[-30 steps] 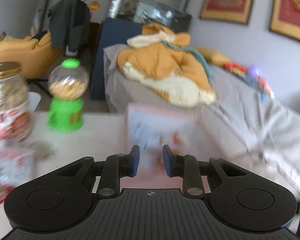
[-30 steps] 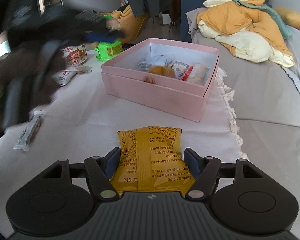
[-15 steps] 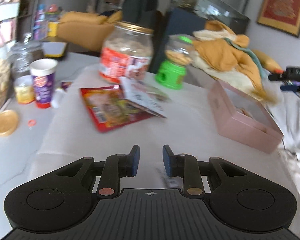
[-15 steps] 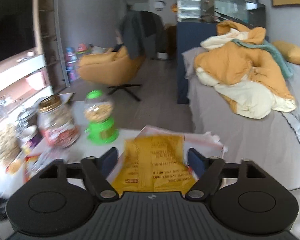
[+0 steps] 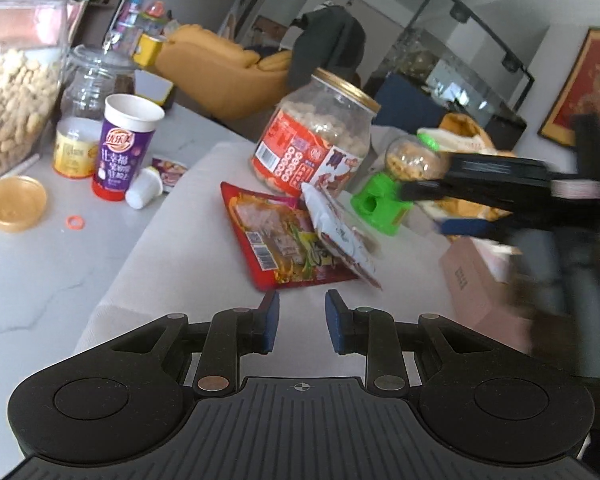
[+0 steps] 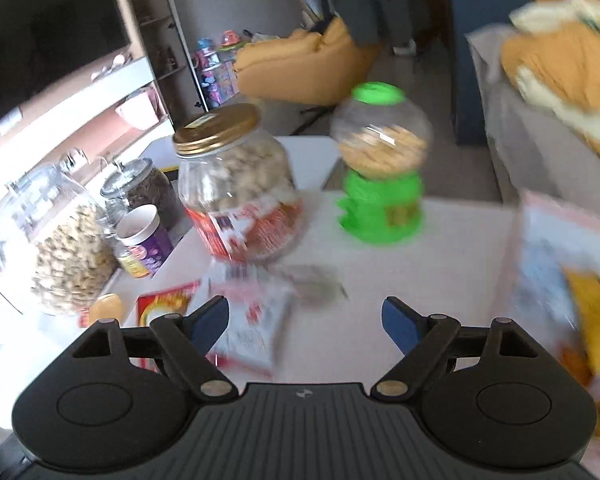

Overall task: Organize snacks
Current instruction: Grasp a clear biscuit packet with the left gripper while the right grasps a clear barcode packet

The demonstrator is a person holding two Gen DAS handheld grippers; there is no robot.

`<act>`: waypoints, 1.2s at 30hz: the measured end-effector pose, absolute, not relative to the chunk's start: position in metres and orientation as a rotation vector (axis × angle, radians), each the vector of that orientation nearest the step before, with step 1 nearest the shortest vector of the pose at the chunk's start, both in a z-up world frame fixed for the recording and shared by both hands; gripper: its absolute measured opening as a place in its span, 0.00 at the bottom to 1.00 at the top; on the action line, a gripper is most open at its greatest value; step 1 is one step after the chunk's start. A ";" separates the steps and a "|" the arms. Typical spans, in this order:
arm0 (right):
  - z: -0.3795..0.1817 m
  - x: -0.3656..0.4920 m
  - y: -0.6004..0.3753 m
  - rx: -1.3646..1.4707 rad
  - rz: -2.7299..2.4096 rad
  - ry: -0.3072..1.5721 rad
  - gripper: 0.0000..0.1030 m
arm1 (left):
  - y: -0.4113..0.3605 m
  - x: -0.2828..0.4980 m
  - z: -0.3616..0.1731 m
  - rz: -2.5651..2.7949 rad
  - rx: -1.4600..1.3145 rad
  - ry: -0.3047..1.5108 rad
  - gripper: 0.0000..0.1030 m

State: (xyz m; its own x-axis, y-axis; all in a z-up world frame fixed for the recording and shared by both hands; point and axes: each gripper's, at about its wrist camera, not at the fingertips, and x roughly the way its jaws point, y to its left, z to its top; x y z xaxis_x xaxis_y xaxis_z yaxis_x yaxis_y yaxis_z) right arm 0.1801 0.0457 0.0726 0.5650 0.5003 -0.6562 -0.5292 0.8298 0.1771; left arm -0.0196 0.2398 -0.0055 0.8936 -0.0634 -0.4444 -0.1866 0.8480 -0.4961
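Note:
My left gripper (image 5: 301, 322) hovers over the white cloth with its jaws a small gap apart and nothing between them. Just ahead of it lie a red snack packet (image 5: 278, 246) and a white packet (image 5: 340, 236) on top of it. My right gripper (image 6: 306, 322) is wide open and empty; it also shows blurred at the right of the left wrist view (image 5: 512, 196), above the pink box (image 5: 474, 288). The yellow snack bag (image 6: 598, 320) lies in the pink box (image 6: 540, 216) at the right edge. A white packet (image 6: 252, 320) lies below the right gripper's left finger.
A gold-lidded nut jar (image 5: 320, 140) and a green candy dispenser (image 5: 396, 184) stand behind the packets. At the left are a big peanut jar (image 5: 8, 96), a purple cup (image 5: 122, 148), a small yellow tub (image 5: 74, 148) and a gold lid (image 5: 16, 202).
The right gripper has let go of the yellow bag, which now lies in the pink box, and has swung left. The left gripper has turned left toward the packets and moved closer.

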 end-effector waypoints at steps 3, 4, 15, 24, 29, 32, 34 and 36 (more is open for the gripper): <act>0.056 0.199 0.088 -0.077 0.614 0.744 0.82 | 0.238 -0.021 -0.007 0.049 -0.561 0.469 0.28; 0.049 0.210 0.102 -0.079 0.626 0.761 0.82 | 0.238 -0.022 -0.007 0.045 -0.563 0.464 0.28; 0.031 0.177 0.117 -0.289 0.784 0.831 0.62 | 0.251 -0.031 -0.008 0.033 -0.665 0.422 0.28; 0.028 0.097 0.051 -0.334 0.827 0.823 0.70 | 0.228 -0.034 0.003 0.014 -0.601 0.442 0.28; 0.016 0.084 0.008 -0.284 0.787 0.877 0.72 | 0.200 -0.017 0.010 -0.043 -0.514 0.508 0.28; 0.013 0.080 -0.018 -0.238 0.761 0.884 0.70 | 0.182 0.007 0.024 -0.077 -0.431 0.508 0.28; 0.012 0.073 -0.030 -0.211 0.753 0.884 0.70 | 0.172 0.033 0.033 -0.107 -0.385 0.543 0.28; 0.012 0.066 -0.040 -0.195 0.748 0.874 0.70 | 0.162 0.068 0.038 -0.110 -0.339 0.621 0.28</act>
State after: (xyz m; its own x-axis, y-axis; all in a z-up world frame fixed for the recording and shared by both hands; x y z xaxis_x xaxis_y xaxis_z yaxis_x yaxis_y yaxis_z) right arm 0.0665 -0.0398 0.0121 0.4096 0.5134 -0.7541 -0.6657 0.7334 0.1378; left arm 0.0676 0.1622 0.0383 0.8094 -0.2015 -0.5516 -0.0002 0.9392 -0.3433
